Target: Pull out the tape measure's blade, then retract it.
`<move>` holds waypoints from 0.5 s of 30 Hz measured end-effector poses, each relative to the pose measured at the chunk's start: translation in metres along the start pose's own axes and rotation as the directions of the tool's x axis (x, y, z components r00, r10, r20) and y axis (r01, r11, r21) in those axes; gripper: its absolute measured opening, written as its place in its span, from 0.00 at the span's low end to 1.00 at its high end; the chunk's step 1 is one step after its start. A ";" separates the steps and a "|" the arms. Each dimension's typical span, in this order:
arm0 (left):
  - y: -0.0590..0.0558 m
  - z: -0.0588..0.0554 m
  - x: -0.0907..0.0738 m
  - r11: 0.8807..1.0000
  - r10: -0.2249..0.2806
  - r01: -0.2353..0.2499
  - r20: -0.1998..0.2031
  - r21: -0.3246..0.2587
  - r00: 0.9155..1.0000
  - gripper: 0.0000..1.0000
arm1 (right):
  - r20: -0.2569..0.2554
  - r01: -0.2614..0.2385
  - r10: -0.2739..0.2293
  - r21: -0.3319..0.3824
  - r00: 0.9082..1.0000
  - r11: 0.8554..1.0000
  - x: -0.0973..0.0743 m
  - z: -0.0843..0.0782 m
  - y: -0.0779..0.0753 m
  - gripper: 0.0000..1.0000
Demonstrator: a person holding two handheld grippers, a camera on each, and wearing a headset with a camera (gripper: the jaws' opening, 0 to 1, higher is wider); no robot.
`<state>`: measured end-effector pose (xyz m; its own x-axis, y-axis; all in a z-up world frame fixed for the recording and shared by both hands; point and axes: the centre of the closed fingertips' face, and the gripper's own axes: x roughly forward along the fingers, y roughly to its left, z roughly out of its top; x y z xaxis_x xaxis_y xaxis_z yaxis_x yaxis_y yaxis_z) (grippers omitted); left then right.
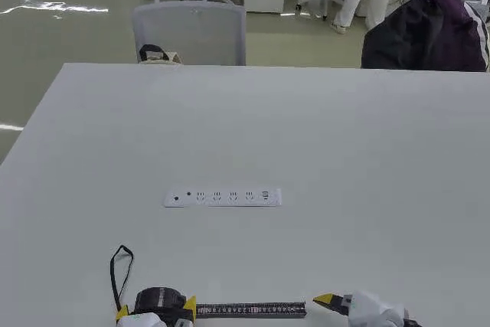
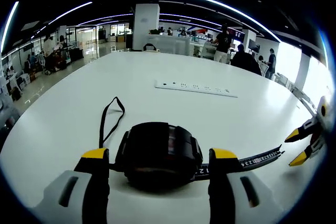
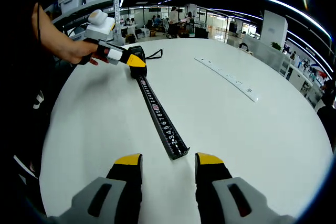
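The left gripper [image 2: 159,157] has its fingers [image 2: 95,156] closed on the two sides of the tape measure [image 2: 160,153]. The black case is clamped between the yellow tips and sits on the white desk [image 2: 173,108]. The right gripper [image 3: 169,160] has its fingers [image 3: 129,161] spread apart with nothing between them. The free end of the blade [image 3: 159,115] lies flat on the desk just ahead of that gap, and neither tip touches it.

The blade runs out of the case in a straight line across the desk, numbers facing up, from the left gripper toward the right one. In the right gripper view a hand [image 3: 84,52] holds the left gripper at the far end of the blade.

In the head view the tape measure [image 1: 159,300] is at the near edge of the desk, left of centre. Its blade [image 1: 251,310] stretches to the right and ends just short of the right gripper's [image 1: 328,301] yellow tip. A black wrist strap [image 1: 119,272] loops from the case toward the far side of the desk.

Further out, a white power strip [image 1: 223,197] lies near the middle of the desk, well apart from the tape measure. Beyond the far edge stands a grey chair [image 1: 190,32], and to the right of it a dark jacket [image 1: 429,32] is draped over another seat.
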<state>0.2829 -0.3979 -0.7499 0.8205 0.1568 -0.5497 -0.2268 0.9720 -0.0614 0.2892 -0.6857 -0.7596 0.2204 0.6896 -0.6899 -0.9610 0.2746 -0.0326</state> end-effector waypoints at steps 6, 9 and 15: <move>0.002 -0.002 0.002 1.000 0.004 -0.004 -0.001 -0.002 1.000 0.72 | -0.019 -0.038 0.037 -0.034 0.999 0.999 0.010 -0.002 -0.011 0.32; 0.002 -0.002 0.002 1.000 0.005 -0.005 -0.003 0.005 1.000 0.71 | -0.033 -0.071 0.069 -0.047 0.997 0.996 0.014 -0.004 -0.011 0.31; 0.002 0.000 0.003 1.000 0.007 -0.007 0.004 0.014 1.000 0.70 | -0.054 -0.125 0.122 -0.063 0.991 0.990 0.020 -0.007 -0.010 0.24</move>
<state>0.2853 -0.3955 -0.7517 0.8208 0.1644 -0.5470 -0.2252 0.9733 -0.0454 0.3021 -0.6798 -0.7780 0.0921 0.6804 -0.7271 -0.9897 0.1429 0.0084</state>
